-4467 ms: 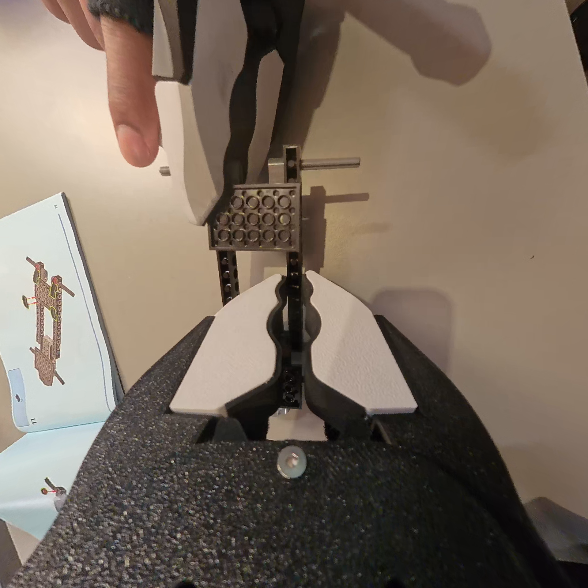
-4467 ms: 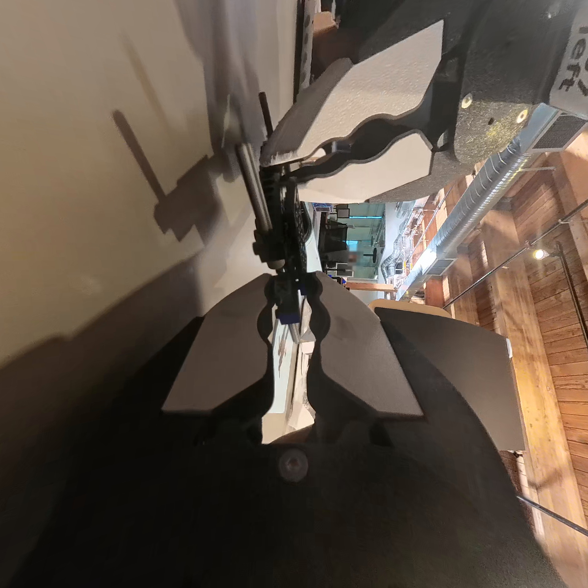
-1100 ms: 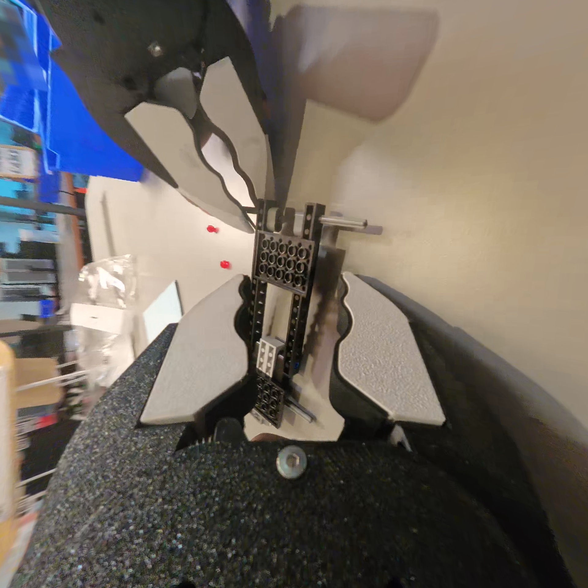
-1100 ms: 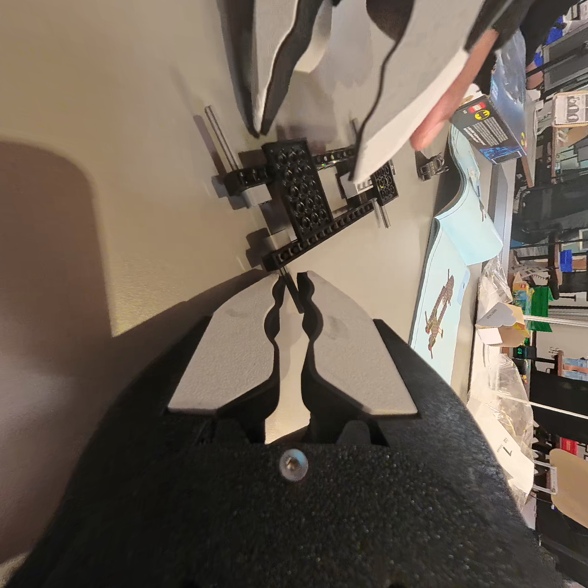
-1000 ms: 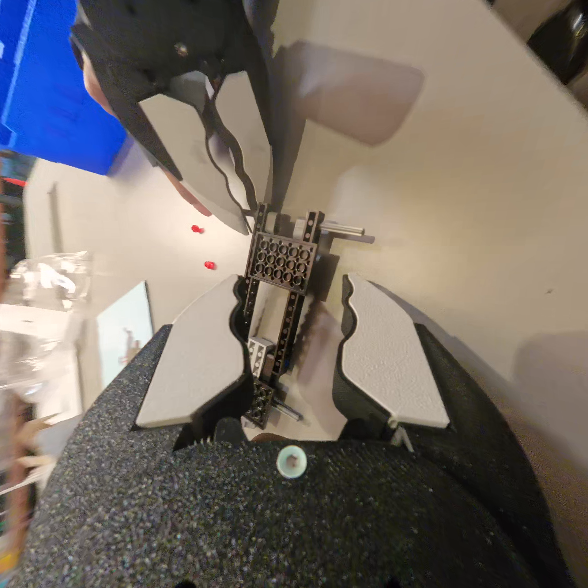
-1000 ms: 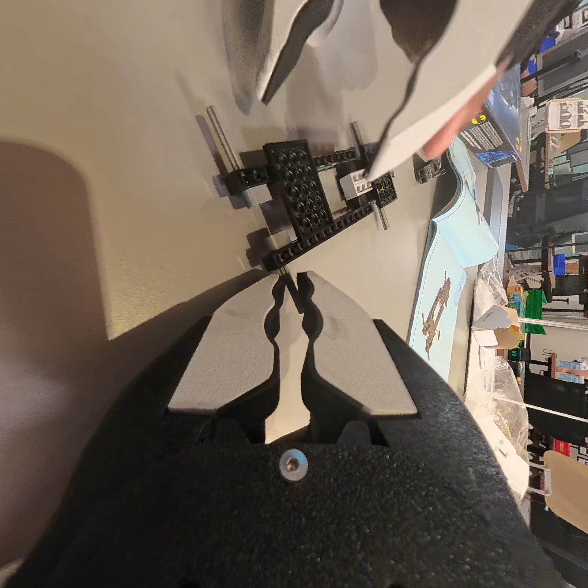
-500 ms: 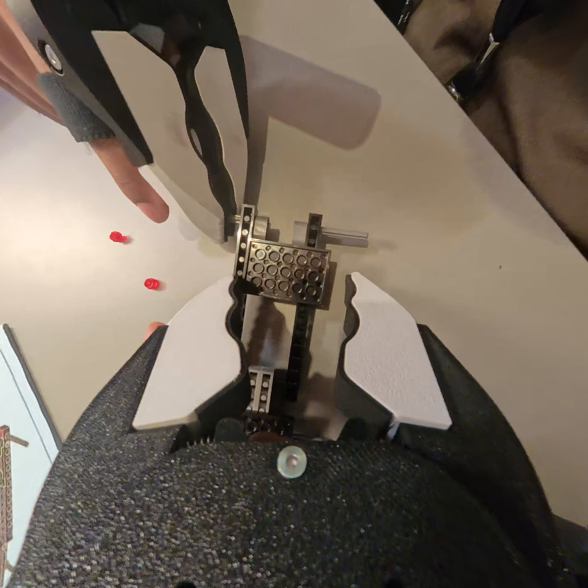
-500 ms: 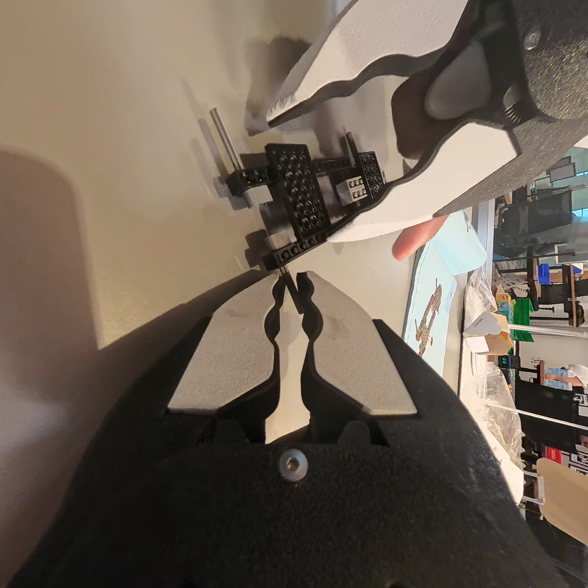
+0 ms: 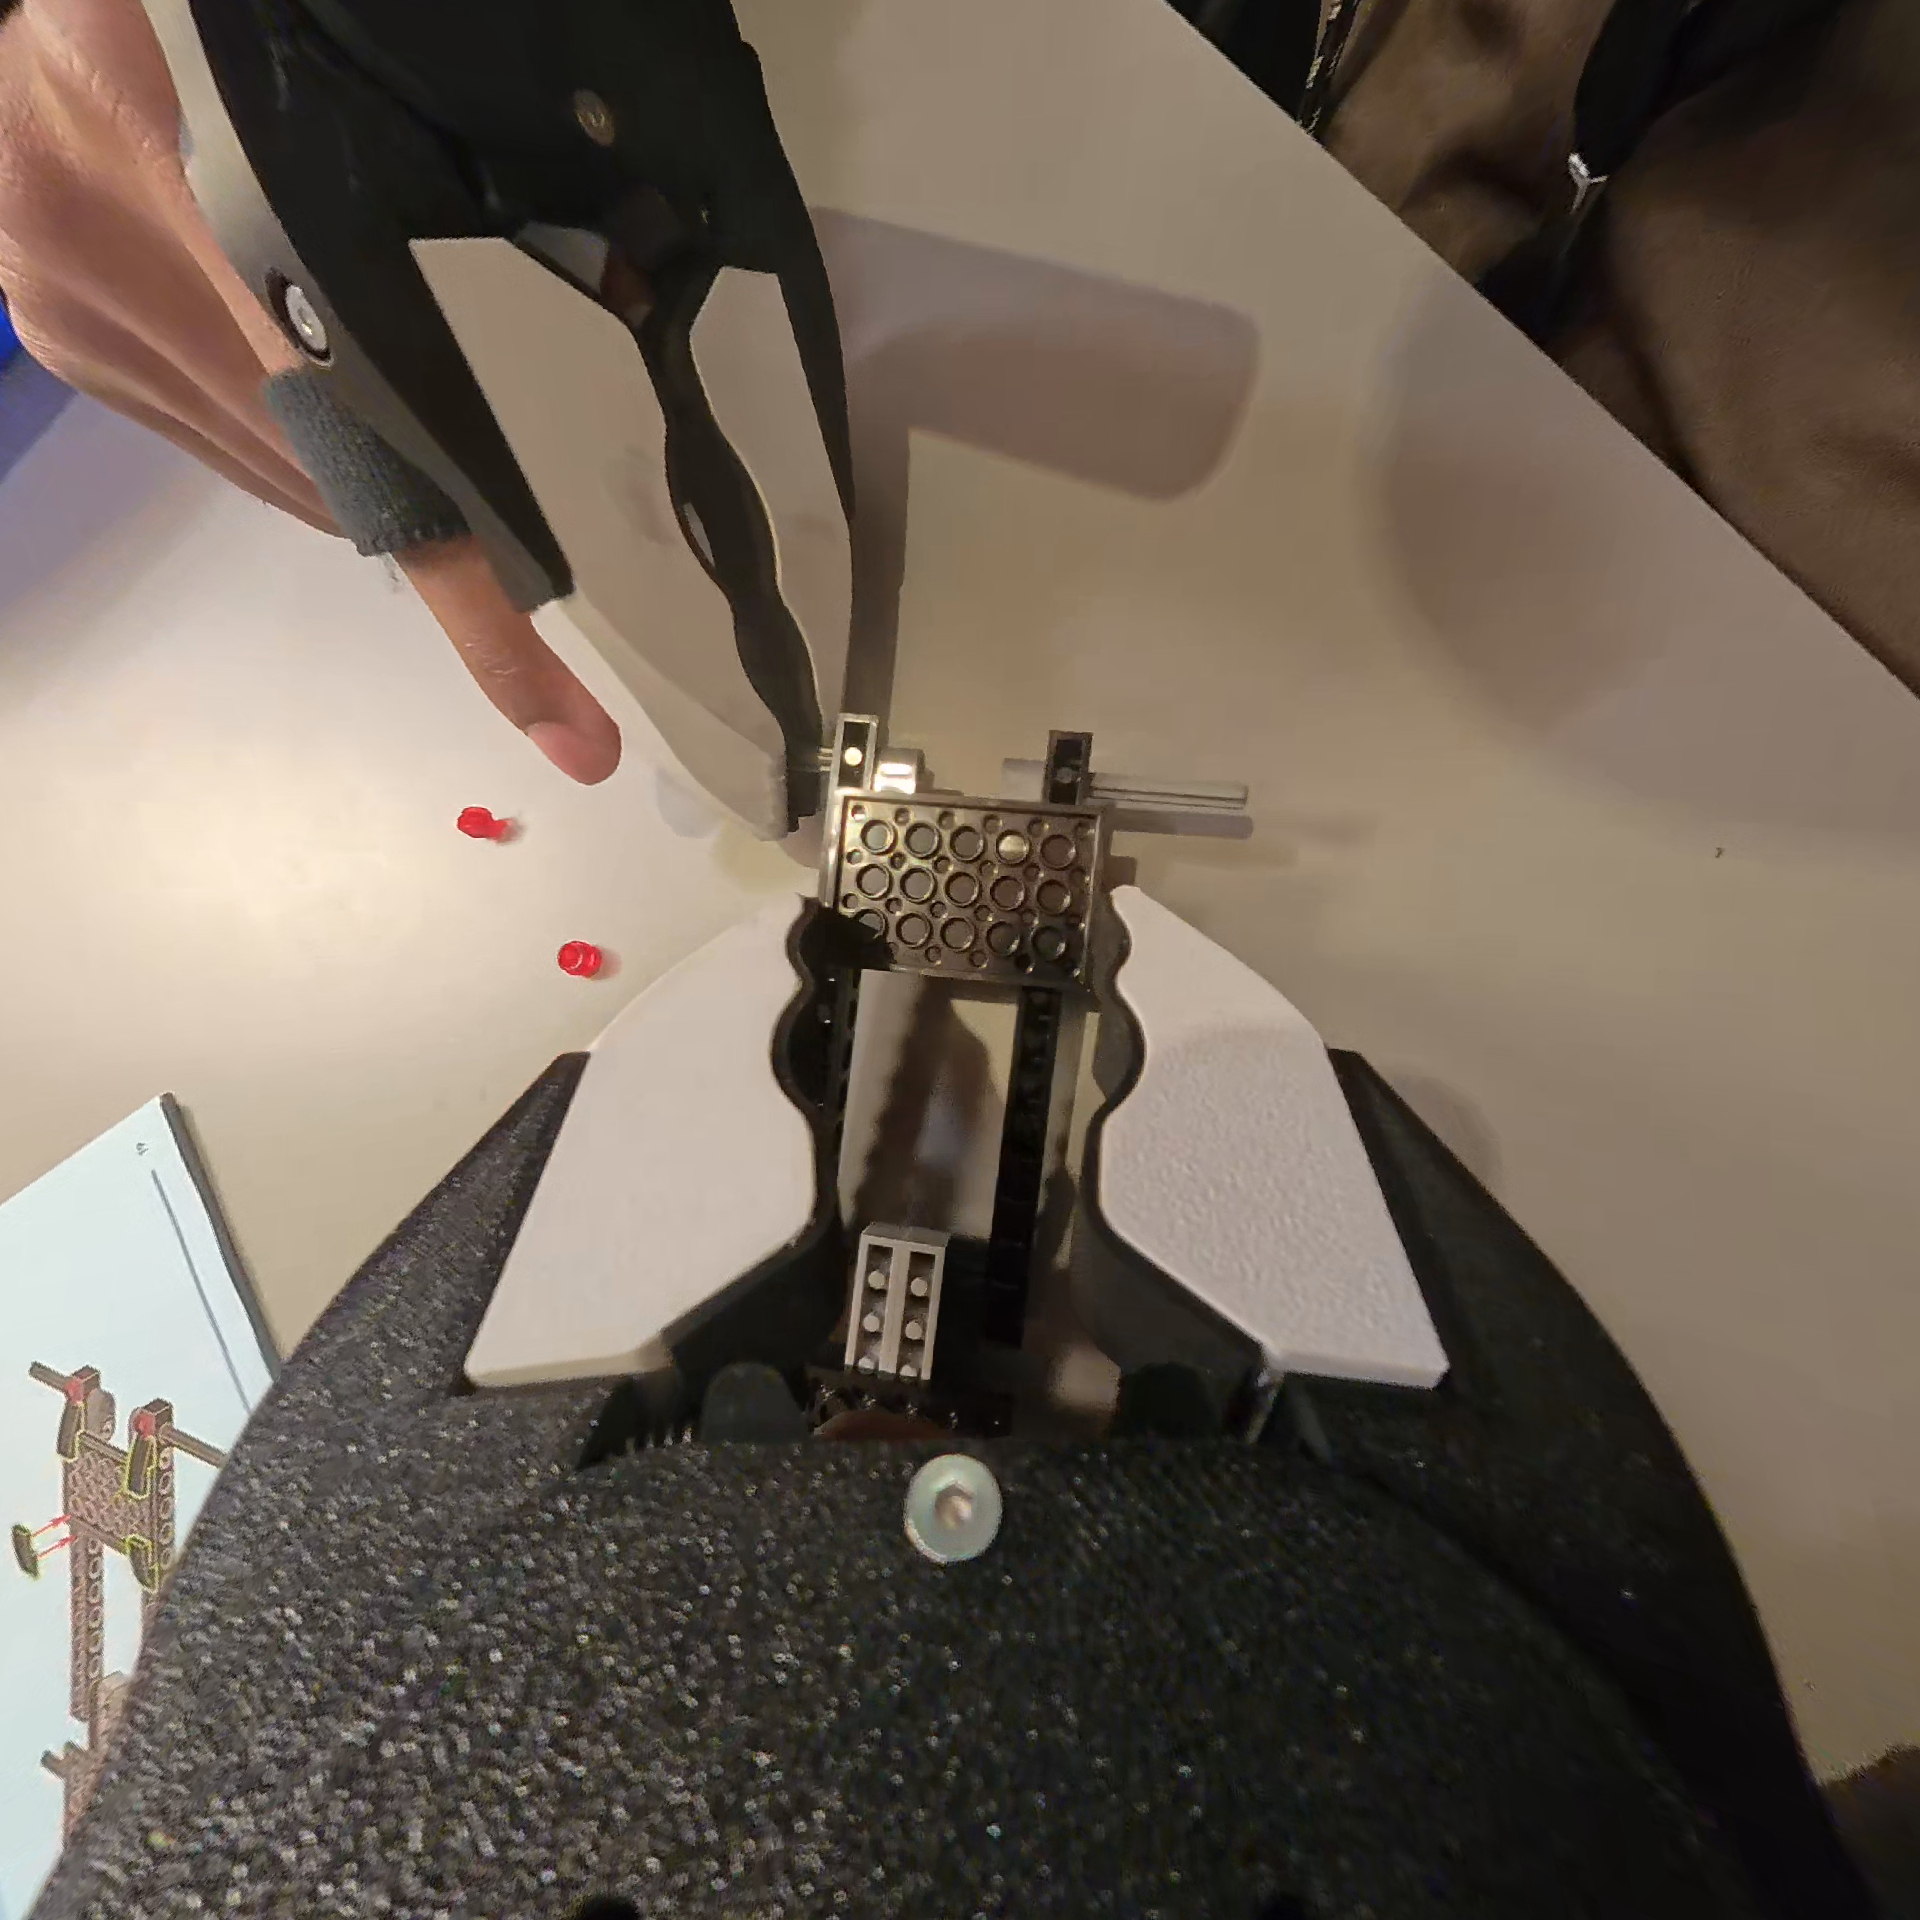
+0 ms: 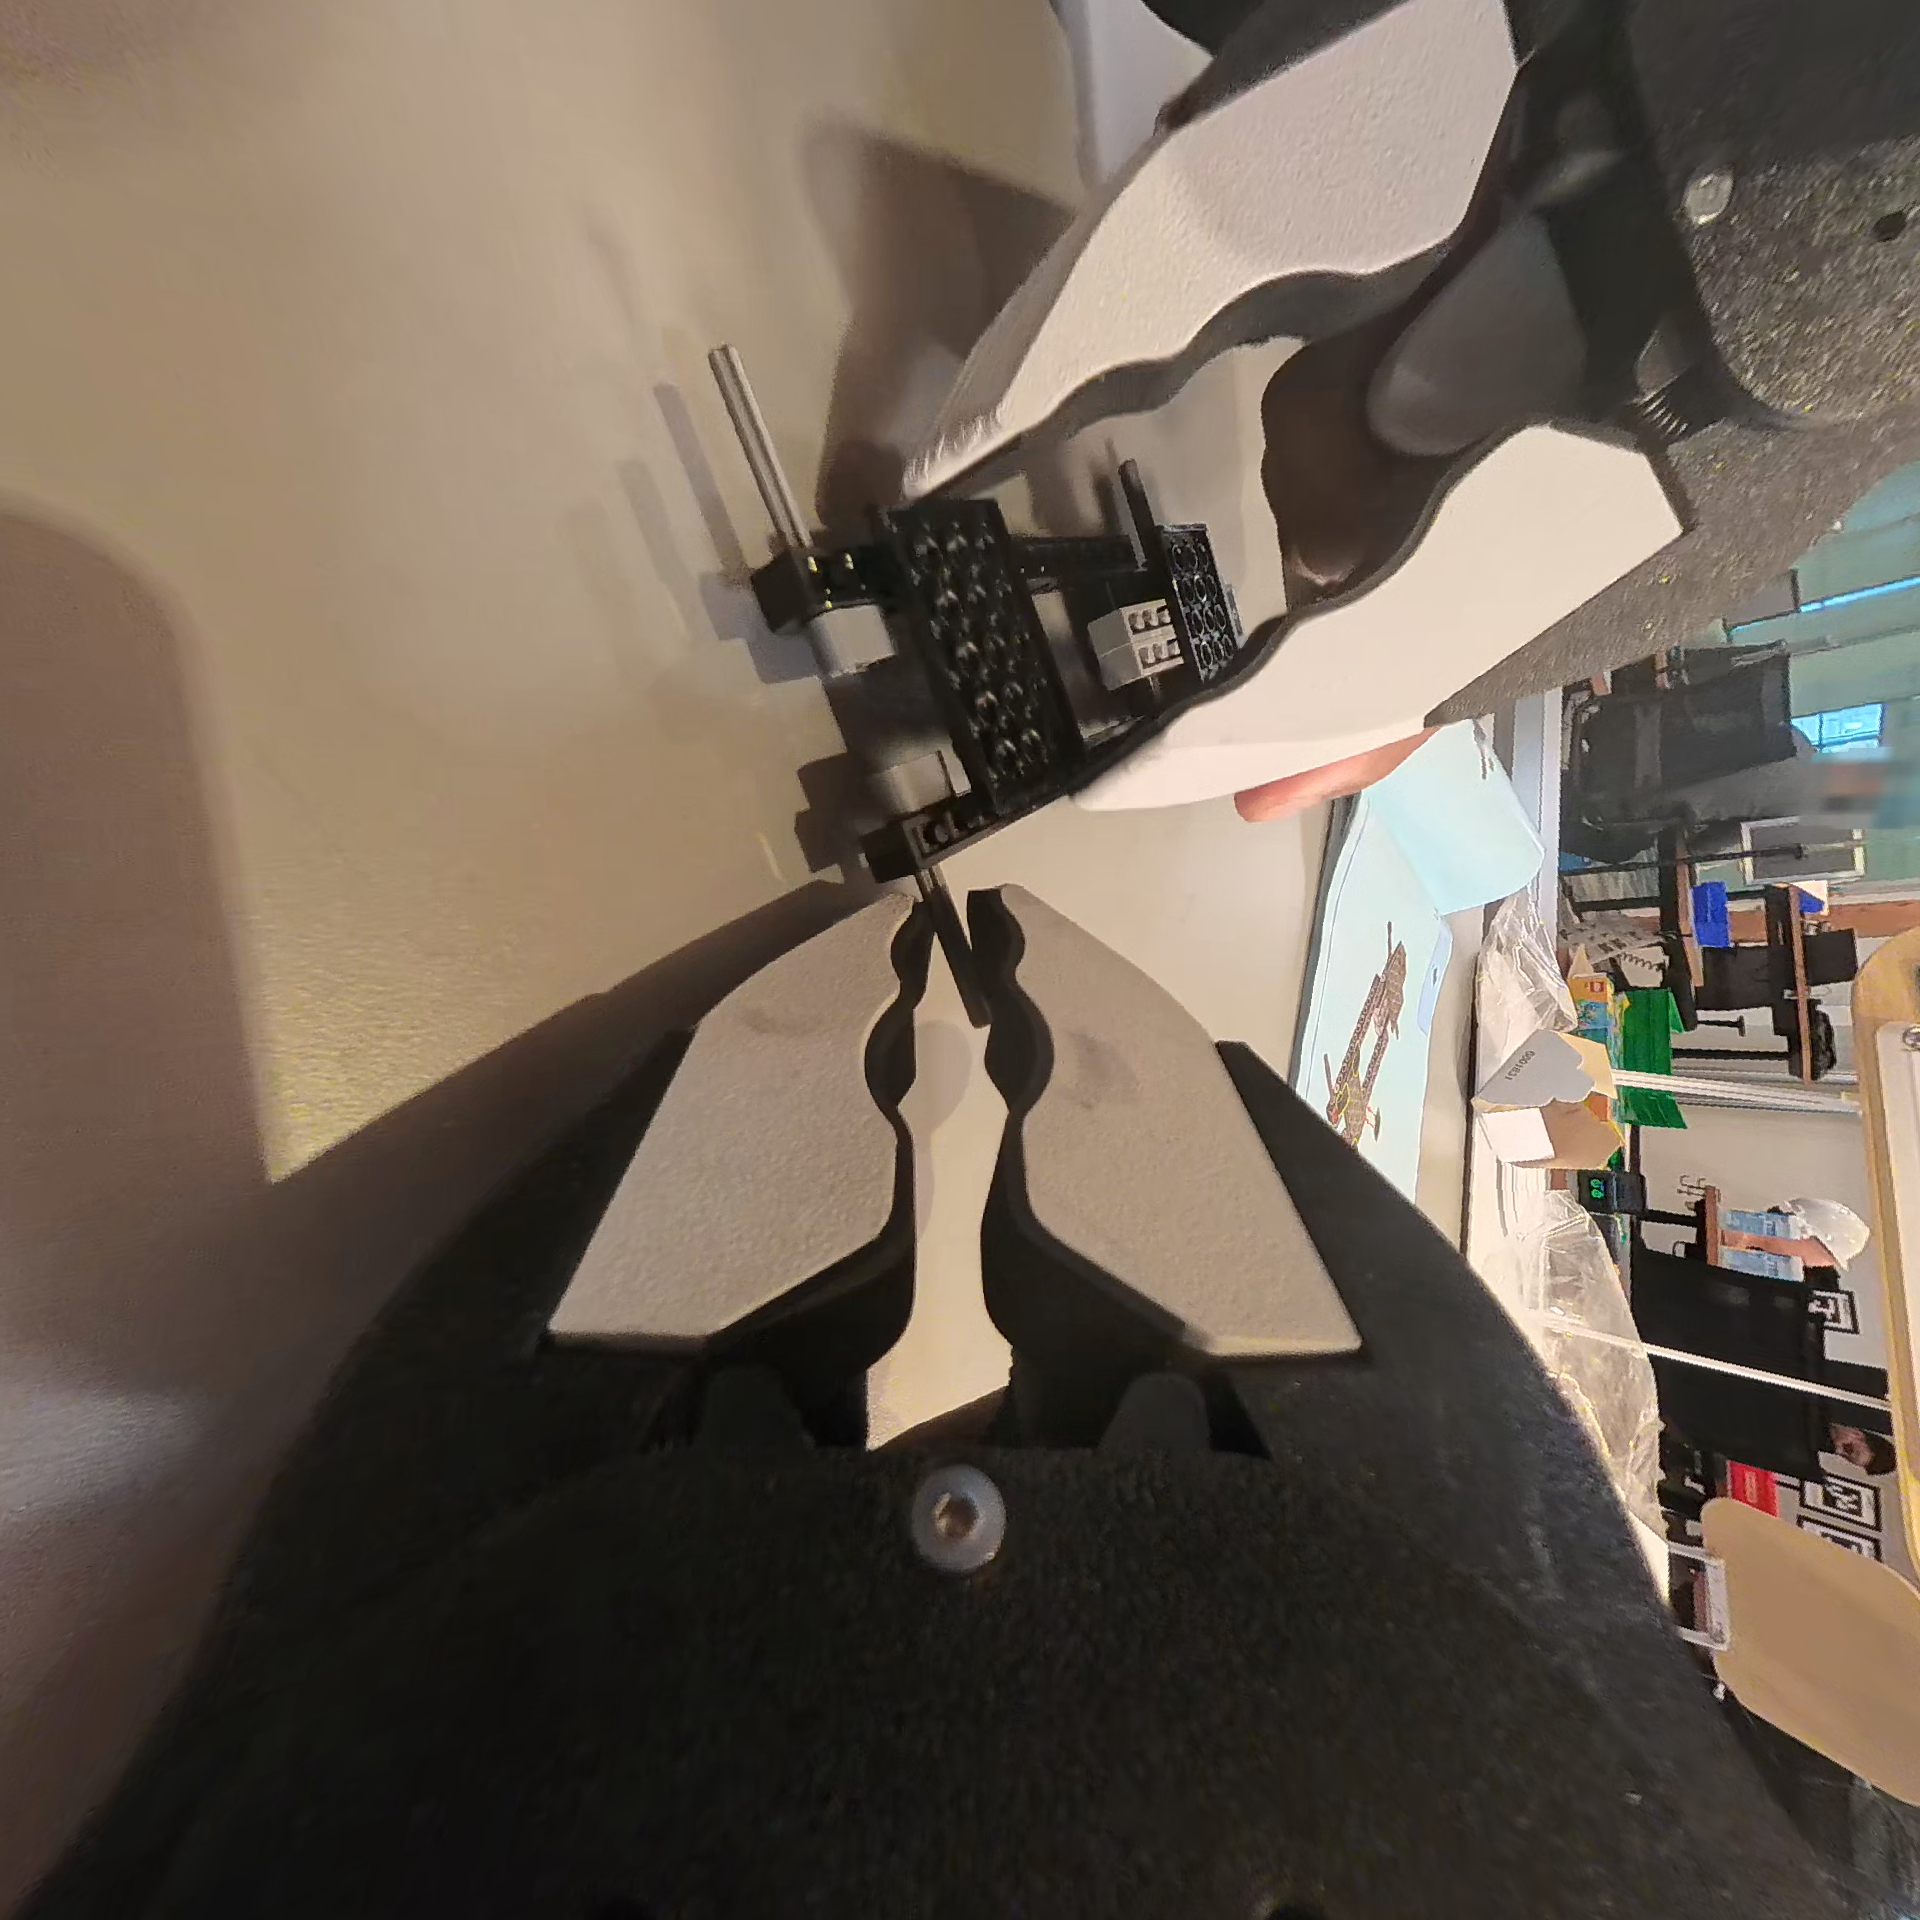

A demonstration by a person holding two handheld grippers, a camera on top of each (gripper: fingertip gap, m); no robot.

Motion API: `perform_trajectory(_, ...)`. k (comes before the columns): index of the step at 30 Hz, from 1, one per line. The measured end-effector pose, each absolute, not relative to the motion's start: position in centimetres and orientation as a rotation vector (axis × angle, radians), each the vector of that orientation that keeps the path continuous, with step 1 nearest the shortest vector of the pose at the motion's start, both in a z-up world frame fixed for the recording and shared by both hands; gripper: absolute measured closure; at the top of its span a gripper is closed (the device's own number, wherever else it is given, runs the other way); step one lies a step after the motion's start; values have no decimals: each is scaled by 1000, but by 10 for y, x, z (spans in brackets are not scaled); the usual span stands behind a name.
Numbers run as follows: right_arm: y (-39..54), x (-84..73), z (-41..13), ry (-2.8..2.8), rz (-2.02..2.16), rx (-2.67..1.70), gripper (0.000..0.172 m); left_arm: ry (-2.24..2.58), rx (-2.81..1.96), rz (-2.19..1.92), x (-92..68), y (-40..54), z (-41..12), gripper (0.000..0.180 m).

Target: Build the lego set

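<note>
While the black brick frame [image 9: 961,894] lies on the beige table [image 9: 1455,831], the left gripper [image 9: 956,920] clasps it from both sides, pads against its long beams. The right gripper [image 10: 940,920] is clenched on the thin grey axle [image 10: 951,961] at the frame's end. Two red studs [image 9: 577,958] lie nearby, beside a booklet [image 9: 94,1299].

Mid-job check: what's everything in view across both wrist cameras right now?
Brick frame: one, black with grey bricks, on the table between the left gripper's fingers.
Axle: one, grey, through the frame's far end.
Studs: two, red, loose, left of the frame.
Booklet: one, pale blue, open, far left.
Table: one, beige.
Left gripper: fingers against the frame's sides.
Right gripper: closed on the axle's end.
Hand: one, on the right gripper.
</note>
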State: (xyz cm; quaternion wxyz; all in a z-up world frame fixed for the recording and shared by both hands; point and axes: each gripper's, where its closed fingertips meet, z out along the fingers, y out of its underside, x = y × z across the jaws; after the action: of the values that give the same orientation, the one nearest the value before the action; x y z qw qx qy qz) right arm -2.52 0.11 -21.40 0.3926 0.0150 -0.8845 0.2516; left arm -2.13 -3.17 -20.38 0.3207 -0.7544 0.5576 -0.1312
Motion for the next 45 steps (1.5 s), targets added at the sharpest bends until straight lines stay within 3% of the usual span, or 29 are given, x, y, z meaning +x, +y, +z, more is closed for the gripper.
perform_trajectory(45,1,-26,-213,-2222,629,62,164,1477,-2126,-346,-38,-30,-225,119)
